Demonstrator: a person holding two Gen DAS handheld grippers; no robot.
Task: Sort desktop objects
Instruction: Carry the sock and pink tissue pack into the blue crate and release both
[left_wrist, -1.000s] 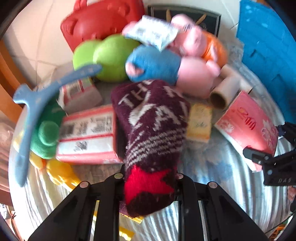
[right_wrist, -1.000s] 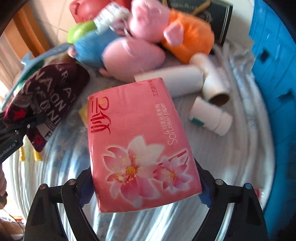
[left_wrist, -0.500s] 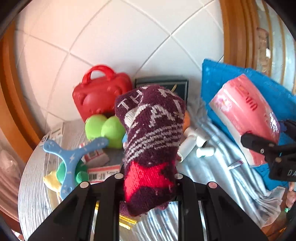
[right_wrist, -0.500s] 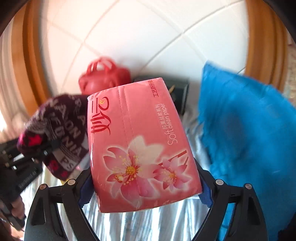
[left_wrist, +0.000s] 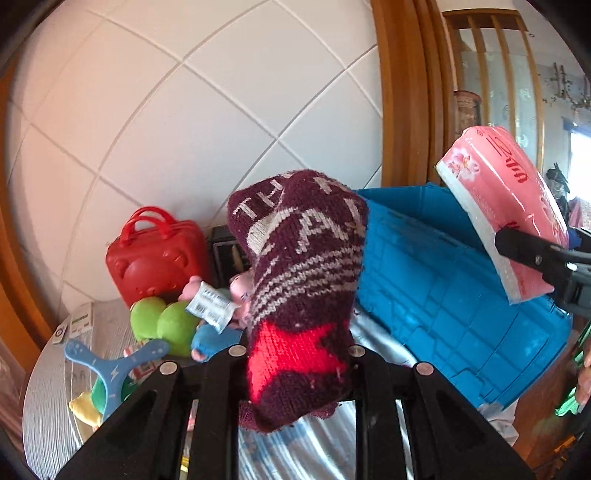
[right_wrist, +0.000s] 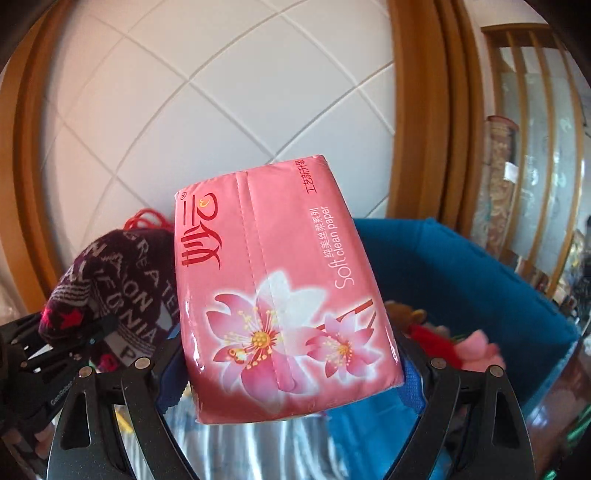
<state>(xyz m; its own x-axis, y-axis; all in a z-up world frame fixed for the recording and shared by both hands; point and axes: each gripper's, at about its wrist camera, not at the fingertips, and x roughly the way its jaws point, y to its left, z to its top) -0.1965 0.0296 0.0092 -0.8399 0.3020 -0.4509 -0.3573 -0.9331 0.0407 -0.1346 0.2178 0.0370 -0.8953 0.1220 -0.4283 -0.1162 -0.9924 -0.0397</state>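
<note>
My left gripper is shut on a dark maroon knitted sock with white lettering and a red star, held up in the air. My right gripper is shut on a pink pack of tissue paper with a flower print, its jaws wide around the pack. In the left wrist view the pack hangs above the blue plastic crate. In the right wrist view the sock and the left gripper show at the left, and the crate lies behind the pack.
On the round cloth-covered table lie a red toy suitcase, a green plush, pink plush toys and a blue boomerang toy. Soft toys lie inside the crate. A tiled wall stands behind.
Both grippers have risen from the table with the sock and the tissue pack and tipped up, so the wall fills the views. The tissue pack now hangs over the blue crate.
</note>
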